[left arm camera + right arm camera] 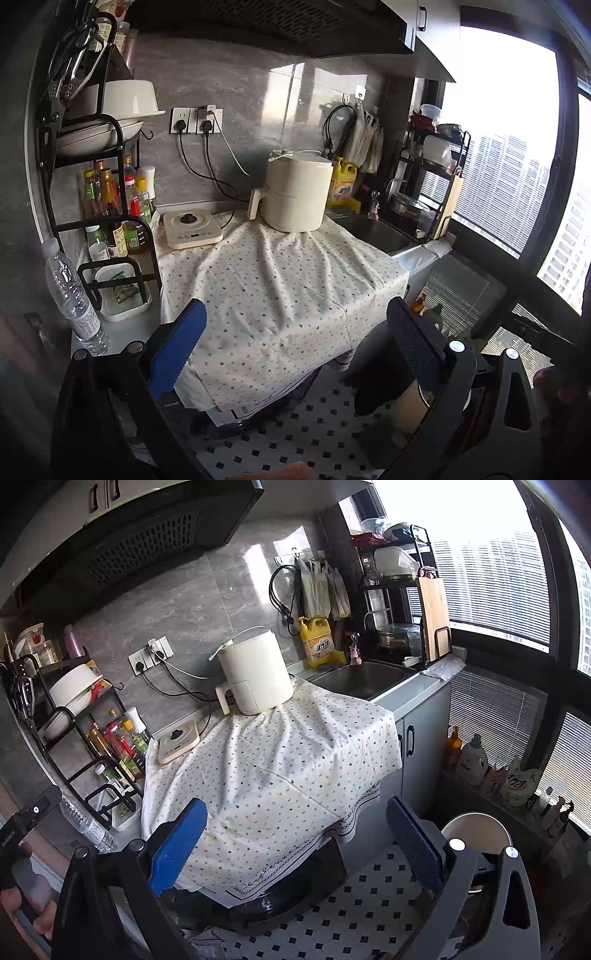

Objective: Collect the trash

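Left wrist view faces one white cloth with small coloured dots (280, 280), draped over the counter and bare of litter. At the cloth's far edge stands one cream cylindrical air fryer (297, 190). Left of the fryer lies one cream flat induction hob (192, 229). Further left and nearer the camera stands one clear plastic water bottle (72, 295), the only trash-like thing; whether it is trash I cannot tell. Well right of the fryer, low on the floor, sits one white round container (476, 829), perhaps the bin. Two grippers show, the left gripper (295, 310) and the right gripper (295, 806), both with jaws spread and holding nothing. This fits either searching for litter or having just binned some, so scanning the counter edges carefully suits both.
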A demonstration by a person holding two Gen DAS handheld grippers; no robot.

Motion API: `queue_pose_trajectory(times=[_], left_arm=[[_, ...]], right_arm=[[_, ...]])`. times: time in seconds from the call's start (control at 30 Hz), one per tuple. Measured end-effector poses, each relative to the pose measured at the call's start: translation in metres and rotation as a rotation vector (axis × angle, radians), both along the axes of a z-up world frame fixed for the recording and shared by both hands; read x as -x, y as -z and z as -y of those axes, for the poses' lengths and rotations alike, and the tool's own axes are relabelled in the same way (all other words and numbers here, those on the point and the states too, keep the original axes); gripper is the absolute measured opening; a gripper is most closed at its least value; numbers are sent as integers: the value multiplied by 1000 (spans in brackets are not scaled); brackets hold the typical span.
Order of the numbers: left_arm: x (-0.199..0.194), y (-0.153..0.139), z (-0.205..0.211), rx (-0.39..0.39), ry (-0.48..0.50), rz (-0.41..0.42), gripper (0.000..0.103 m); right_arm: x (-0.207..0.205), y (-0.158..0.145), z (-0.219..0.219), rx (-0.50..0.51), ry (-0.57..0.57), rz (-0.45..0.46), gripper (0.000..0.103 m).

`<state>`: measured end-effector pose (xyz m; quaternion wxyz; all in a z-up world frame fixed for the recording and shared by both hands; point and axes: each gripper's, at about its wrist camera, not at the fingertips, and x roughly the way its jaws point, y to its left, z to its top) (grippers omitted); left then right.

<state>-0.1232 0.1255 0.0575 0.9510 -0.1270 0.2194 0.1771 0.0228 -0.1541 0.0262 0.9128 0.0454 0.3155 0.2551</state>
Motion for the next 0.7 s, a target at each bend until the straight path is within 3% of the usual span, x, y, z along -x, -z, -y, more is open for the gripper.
queue_pose_trajectory(times=[0.7], left_arm=[[6,0,4,5,-11,10,97]], right_arm=[[-1,0,3,16,-20,10,95]])
